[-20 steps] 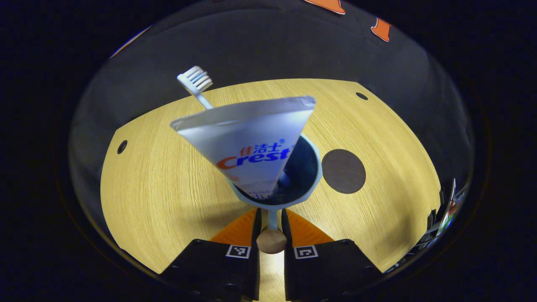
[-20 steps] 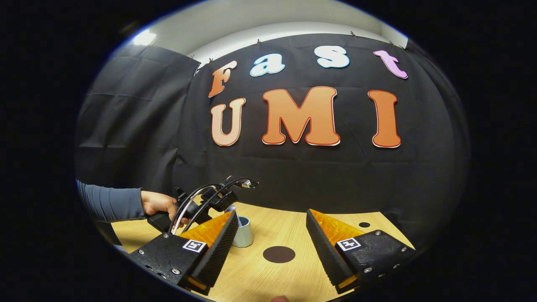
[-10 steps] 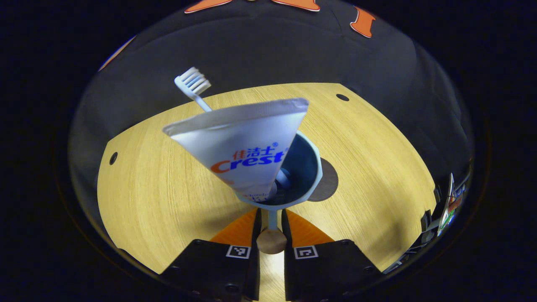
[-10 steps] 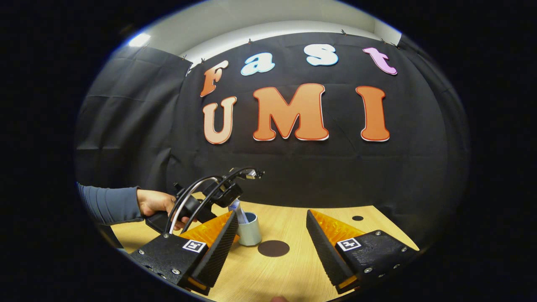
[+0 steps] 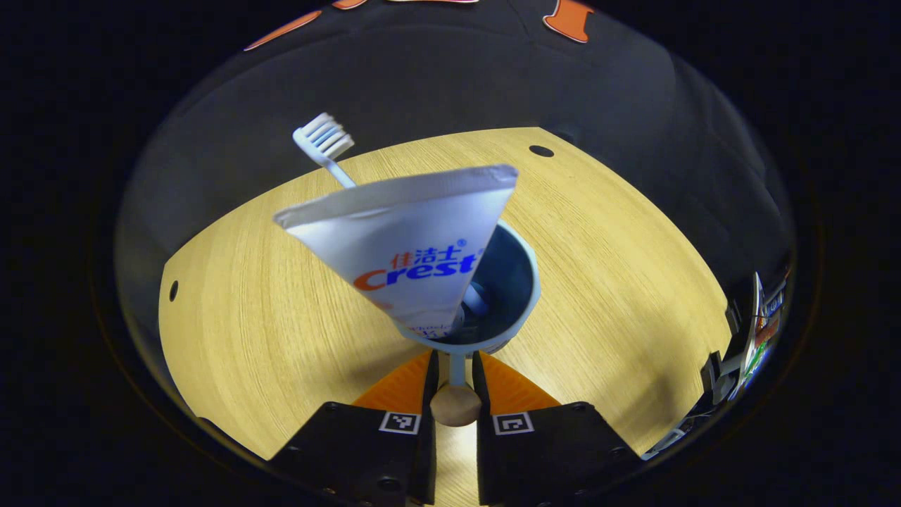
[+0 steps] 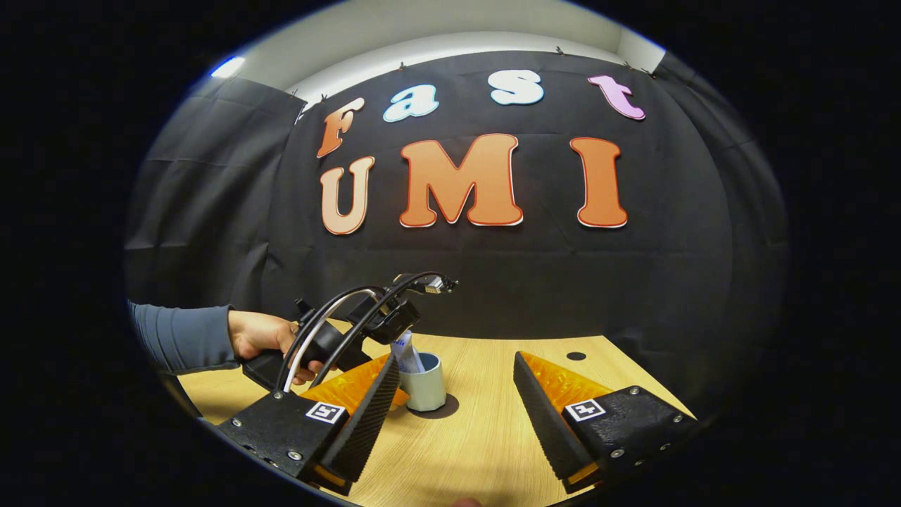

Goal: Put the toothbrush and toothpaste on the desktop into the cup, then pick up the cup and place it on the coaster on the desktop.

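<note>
Going left to right: we had hand (image 6: 264,336) on left gripper (image 5: 454,366), jaws pinched narrow on cup handle (image 5: 457,369). Cup (image 6: 426,382) sat over coaster (image 6: 442,408), whether touching we couldn't tell. Toothbrush (image 5: 325,144) and toothpaste (image 5: 405,246) leaned out of it, so we figured top-heavy, light, cup itself stiff; handle was best hold. Right gripper (image 6: 457,408) idle, jaws wide, holding nothing.

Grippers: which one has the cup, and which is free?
The left gripper has it, fingers shut on the cup handle. The right gripper hangs open, apart from it, holding nothing.
</note>
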`<state>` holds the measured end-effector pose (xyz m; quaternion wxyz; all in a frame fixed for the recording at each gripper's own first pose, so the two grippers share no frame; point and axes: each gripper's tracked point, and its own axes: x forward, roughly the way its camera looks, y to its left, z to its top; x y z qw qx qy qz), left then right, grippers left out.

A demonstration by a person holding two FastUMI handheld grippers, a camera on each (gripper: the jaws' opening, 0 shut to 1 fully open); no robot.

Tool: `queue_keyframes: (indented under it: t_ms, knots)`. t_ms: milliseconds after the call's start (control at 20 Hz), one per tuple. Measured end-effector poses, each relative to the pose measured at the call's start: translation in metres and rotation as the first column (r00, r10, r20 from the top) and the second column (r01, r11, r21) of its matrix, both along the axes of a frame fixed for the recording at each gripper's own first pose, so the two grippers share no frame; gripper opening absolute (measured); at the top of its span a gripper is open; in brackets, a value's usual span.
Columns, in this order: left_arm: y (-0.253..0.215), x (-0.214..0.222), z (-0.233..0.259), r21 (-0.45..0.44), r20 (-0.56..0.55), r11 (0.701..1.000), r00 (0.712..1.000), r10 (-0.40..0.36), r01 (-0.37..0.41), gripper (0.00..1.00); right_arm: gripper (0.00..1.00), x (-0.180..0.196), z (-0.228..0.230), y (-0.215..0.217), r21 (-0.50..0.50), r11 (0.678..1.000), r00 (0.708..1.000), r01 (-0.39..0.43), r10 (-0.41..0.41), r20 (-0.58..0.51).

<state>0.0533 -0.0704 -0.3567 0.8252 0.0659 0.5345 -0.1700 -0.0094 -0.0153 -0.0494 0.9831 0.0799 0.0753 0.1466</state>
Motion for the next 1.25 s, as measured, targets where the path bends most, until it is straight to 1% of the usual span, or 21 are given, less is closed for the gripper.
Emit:
queue_keyframes:
  t_ms: [100,200,250,300,400,450,500,600,650,750,900,1000,1050,1100,1150,1250]
  knots:
    - [0.002,0.001,-0.005,0.015,-0.017,1.0,1.0,0.006,-0.005,0.23,0.98,0.0,-0.004,-0.006,0.014,1.0,1.0,0.01,-0.01,-0.011]
    - [0.001,0.001,-0.001,0.019,-0.004,1.0,1.0,0.014,-0.014,0.24,0.98,-0.001,-0.01,-0.011,0.012,1.0,1.0,0.021,-0.021,-0.022]
    - [-0.001,0.003,0.004,0.012,0.02,1.0,1.0,0.012,-0.012,0.28,0.98,0.0,-0.011,-0.013,0.012,1.0,0.999,0.027,-0.027,-0.028]
    - [0.0,0.005,0.01,0.018,0.043,1.0,0.999,0.008,-0.009,0.3,0.98,0.001,-0.012,-0.016,0.014,0.999,0.999,0.038,-0.038,-0.034]
    - [-0.003,0.01,0.013,0.008,0.087,1.0,0.996,0.002,-0.003,0.7,0.98,0.006,-0.013,-0.018,0.03,0.998,0.997,0.064,-0.063,-0.043]
    - [-0.002,0.006,0.015,0.008,0.105,1.0,0.994,0.001,-0.002,0.8,0.98,0.009,-0.012,-0.017,0.04,0.997,0.997,0.072,-0.07,-0.045]
    - [-0.001,0.007,0.016,0.003,0.134,1.0,0.991,0.004,-0.004,0.86,0.98,0.01,-0.012,-0.014,0.047,0.996,0.996,0.078,-0.076,-0.048]
    - [0.01,0.015,0.025,0.012,0.21,1.0,0.978,0.012,-0.015,0.9,0.98,0.012,-0.009,-0.009,0.045,0.995,0.995,0.091,-0.089,-0.042]
    - [0.014,0.021,0.031,0.023,0.268,1.0,0.963,0.01,-0.017,0.99,0.97,0.014,-0.006,-0.007,0.037,0.995,0.995,0.098,-0.097,-0.03]
    - [0.015,0.035,0.039,0.043,0.374,0.998,0.927,0.026,-0.045,1.0,0.98,0.017,0.001,0.0,0.023,0.994,0.995,0.104,-0.104,-0.004]
    - [0.015,0.044,0.059,0.014,0.493,0.995,0.867,0.076,-0.095,1.0,0.97,0.024,0.007,0.011,0.032,0.992,0.992,0.122,-0.122,0.016]
    - [0.014,0.054,0.069,0.0,0.571,0.991,0.814,0.107,-0.13,0.99,0.97,0.028,0.014,0.024,0.042,0.992,0.992,0.121,-0.122,0.03]
    - [0.015,0.06,0.074,-0.001,0.616,0.989,0.779,0.118,-0.15,0.99,0.97,0.03,0.017,0.029,0.045,0.992,0.992,0.119,-0.121,0.038]
    - [0.015,0.062,0.074,0.006,0.645,0.987,0.755,0.117,-0.159,0.99,0.97,0.031,0.02,0.034,0.05,0.992,0.992,0.117,-0.12,0.048]
    - [0.018,0.059,0.072,0.003,0.679,0.986,0.724,0.121,-0.168,0.99,0.97,0.031,0.023,0.04,0.054,0.992,0.992,0.112,-0.115,0.055]
    - [0.019,0.067,0.061,-0.029,0.73,0.981,0.666,0.153,-0.194,0.99,0.97,0.033,0.03,0.053,0.05,0.994,0.992,0.098,-0.101,0.076]
